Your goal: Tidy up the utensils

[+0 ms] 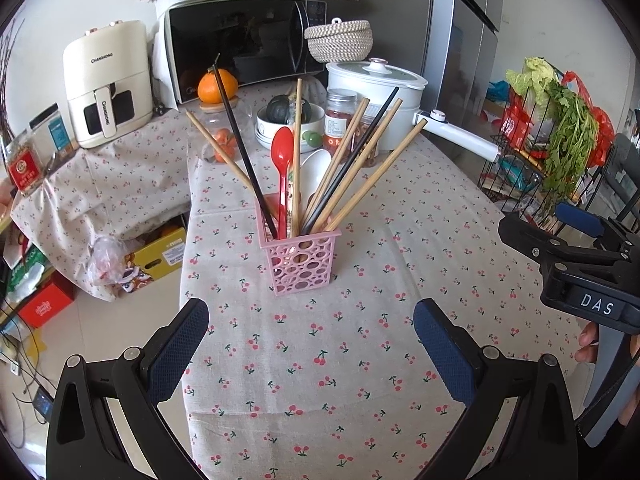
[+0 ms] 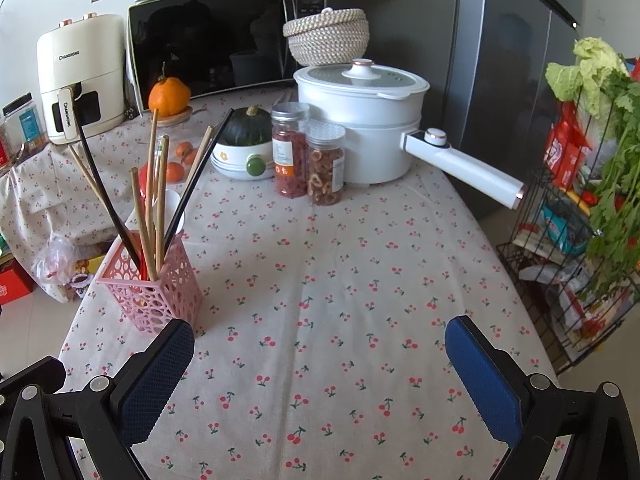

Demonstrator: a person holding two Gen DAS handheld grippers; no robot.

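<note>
While both grippers, left (image 1: pixel 311 344) and right (image 2: pixel 319 364), hover with fingers apart and empty, a pink holder (image 1: pixel 300 262) (packed with chopsticks (image 1: pixel 372 172) and a red spoon (image 1: pixel 282 160)) stands mid-table (image 2: pixel 340 280), nearer its left edge.

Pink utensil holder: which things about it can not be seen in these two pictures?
- Pink utensil holder: its floor and the utensils' lower ends, both views; its walls hide them.
- White spoon: handle, left wrist view; chopsticks cover it.
- Red spoon: nearly hidden in right wrist view, behind chopsticks.
</note>
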